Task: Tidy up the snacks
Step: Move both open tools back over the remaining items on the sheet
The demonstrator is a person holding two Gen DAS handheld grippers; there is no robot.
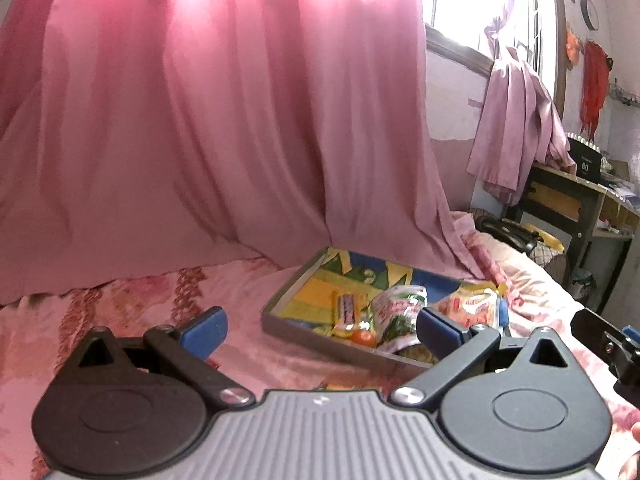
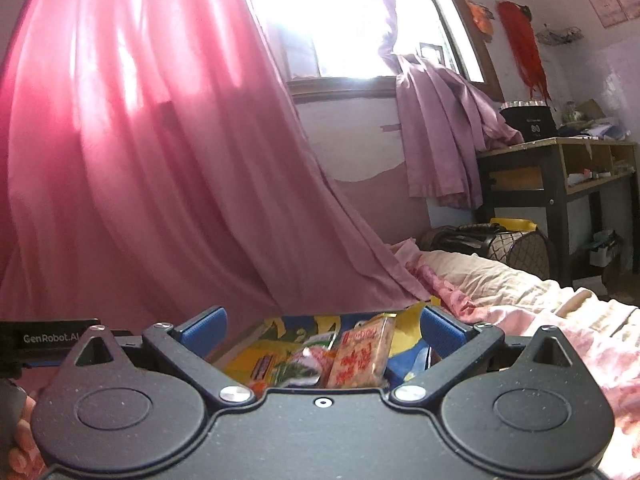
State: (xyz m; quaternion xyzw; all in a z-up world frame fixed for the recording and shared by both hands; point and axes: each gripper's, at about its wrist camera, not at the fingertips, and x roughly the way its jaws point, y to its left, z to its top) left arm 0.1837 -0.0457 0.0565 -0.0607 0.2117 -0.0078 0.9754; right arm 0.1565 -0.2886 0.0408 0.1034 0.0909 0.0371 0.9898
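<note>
Snacks sit in the tray (image 1: 280, 300), lower centre-right of the left wrist view, on the bed (image 1: 120, 300): a yellow bar (image 1: 347, 309), a green-and-white packet (image 1: 396, 306), an orange packet (image 1: 472, 306) and a small red round thing (image 1: 363, 337) near the tray's front rim.

Left gripper (image 1: 320, 326) has its jaws wide apart and holds nothing; it is above the bedspread, just left of the tray. Right gripper (image 2: 323, 328) is also spread and holding nothing, hanging right over the tray contents, with the orange packet (image 2: 362, 354) standing up between its fingers (not touching, as far as I can tell).

My read: mid-sort, between picks. Next move probably calls for lowering the right gripper and closing on that orange packet across its flat faces.

Room: tray walls are low but real, so lift before moving sideways. Pink curtain (image 1: 200, 120) drapes onto the bed at the tray's far edge. Open bedspread at lower left is free. Both grippers are close, so watch the crossover.
</note>
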